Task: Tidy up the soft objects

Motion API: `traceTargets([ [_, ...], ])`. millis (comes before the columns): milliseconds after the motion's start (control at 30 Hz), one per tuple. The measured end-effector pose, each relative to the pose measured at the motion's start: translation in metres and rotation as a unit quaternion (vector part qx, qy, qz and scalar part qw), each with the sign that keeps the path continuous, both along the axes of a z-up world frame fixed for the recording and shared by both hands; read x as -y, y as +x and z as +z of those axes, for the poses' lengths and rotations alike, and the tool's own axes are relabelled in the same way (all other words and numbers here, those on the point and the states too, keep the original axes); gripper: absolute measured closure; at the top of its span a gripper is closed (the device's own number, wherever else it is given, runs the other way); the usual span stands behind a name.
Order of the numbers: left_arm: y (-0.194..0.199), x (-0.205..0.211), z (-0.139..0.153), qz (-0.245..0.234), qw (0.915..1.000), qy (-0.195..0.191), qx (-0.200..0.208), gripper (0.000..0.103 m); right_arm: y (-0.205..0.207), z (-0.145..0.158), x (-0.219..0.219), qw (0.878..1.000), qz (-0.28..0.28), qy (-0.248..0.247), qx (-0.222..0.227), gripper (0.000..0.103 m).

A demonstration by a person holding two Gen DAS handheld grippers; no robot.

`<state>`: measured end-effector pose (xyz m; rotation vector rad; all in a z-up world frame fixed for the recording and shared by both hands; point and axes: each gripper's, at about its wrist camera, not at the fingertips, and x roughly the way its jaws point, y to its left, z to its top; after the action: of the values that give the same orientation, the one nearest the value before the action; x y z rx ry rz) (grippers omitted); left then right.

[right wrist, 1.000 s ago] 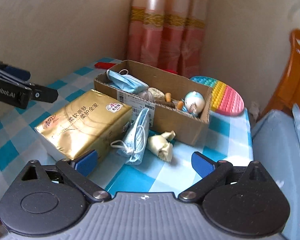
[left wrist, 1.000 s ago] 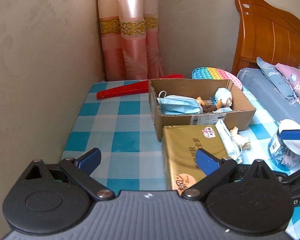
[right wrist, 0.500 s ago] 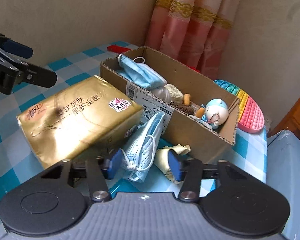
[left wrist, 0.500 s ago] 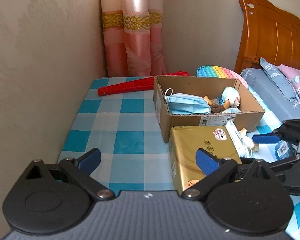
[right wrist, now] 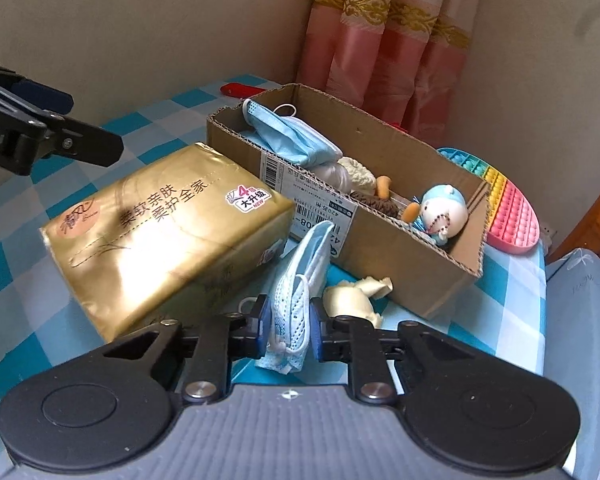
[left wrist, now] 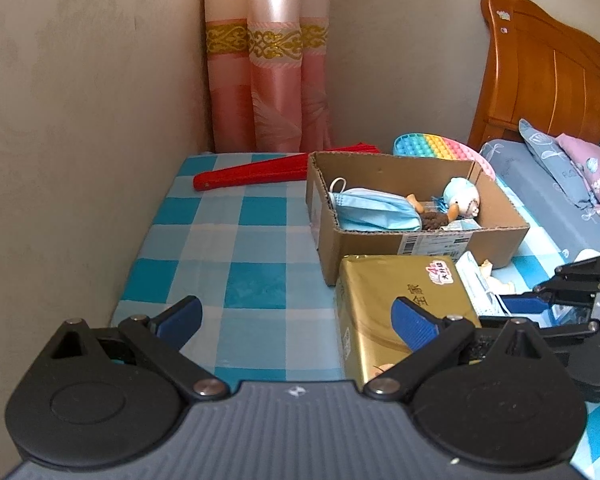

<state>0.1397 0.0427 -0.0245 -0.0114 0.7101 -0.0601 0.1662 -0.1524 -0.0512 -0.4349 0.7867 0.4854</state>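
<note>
My left gripper (left wrist: 296, 316) hangs with its jaws wide and nothing between them, over the checked tablecloth (left wrist: 220, 240). Right of it lies the gold tissue pack (right wrist: 160, 232), with the cardboard box (right wrist: 380, 240) behind it holding a blue mask and a small plush toy (right wrist: 444, 212). My right gripper (right wrist: 288, 328) has just been closing and now pinches the loose face mask (right wrist: 296, 292) lying between pack and box.
</note>
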Motion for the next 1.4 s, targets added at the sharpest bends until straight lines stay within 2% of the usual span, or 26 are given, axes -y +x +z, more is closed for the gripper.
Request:
traceTargets([
  [300, -0.011, -0.001, 0.007, -0.004, 0.9998, -0.016, 0.006, 0.002, -0.036, 0.006, 0.014, 1.0, -0.011, 0.011, -0.019, 0.08],
  [367, -0.014, 0.0, 0.009, -0.006, 0.9998, -0.016, 0.01, 0.002, -0.042, 0.005, 0.018, 1.0, -0.02, 0.015, -0.018, 0.074],
  [433, -0.015, 0.0, 0.009, -0.006, 0.9998, -0.016, 0.011, 0.002, -0.044, 0.004, 0.02, 0.999, -0.027, 0.019, -0.02, 0.057],
  [500, -0.016, 0.0, 0.009, -0.007, 0.9998, -0.017, 0.011, 0.002, -0.042, 0.004, 0.022, 0.999, -0.036, 0.028, -0.017, 0.049],
  [533, -0.017, 0.0, 0.009, -0.007, 0.9998, -0.017, 0.011, 0.002, -0.04, 0.003, 0.022, 0.998, -0.043, 0.033, -0.017, 0.048],
  [767, -0.016, 0.002, 0.008, -0.008, 0.9998, -0.014, 0.009, 0.002, -0.021, -0.009, 0.013, 0.997, -0.063, 0.047, -0.027, 0.048],
  [867, -0.016, 0.001, 0.008, -0.007, 0.9998, -0.014, 0.008, 0.002, -0.017, -0.014, 0.008, 0.996, -0.067, 0.044, -0.029, 0.052],
  [933, -0.016, 0.002, 0.008, -0.009, 0.9999, -0.012, 0.007, 0.002, -0.018, -0.015, 0.008, 0.996, -0.069, 0.043, -0.031, 0.071],
  [967, -0.016, 0.002, 0.009, -0.011, 0.9998, -0.012, 0.007, 0.002, -0.018, -0.015, 0.009, 0.996, -0.07, 0.043, -0.034, 0.073],
  [1133, -0.019, 0.008, 0.017, -0.039, 0.9991, -0.012, 0.013, 0.002, -0.03, -0.011, 0.021, 0.995, -0.08, 0.042, -0.036, 0.074],
  [1400, -0.016, 0.048, 0.029, -0.13, 0.9914, 0.007, 0.013, 0.002, -0.055, -0.011, 0.041, 0.995, -0.086, 0.042, -0.038, 0.071],
])
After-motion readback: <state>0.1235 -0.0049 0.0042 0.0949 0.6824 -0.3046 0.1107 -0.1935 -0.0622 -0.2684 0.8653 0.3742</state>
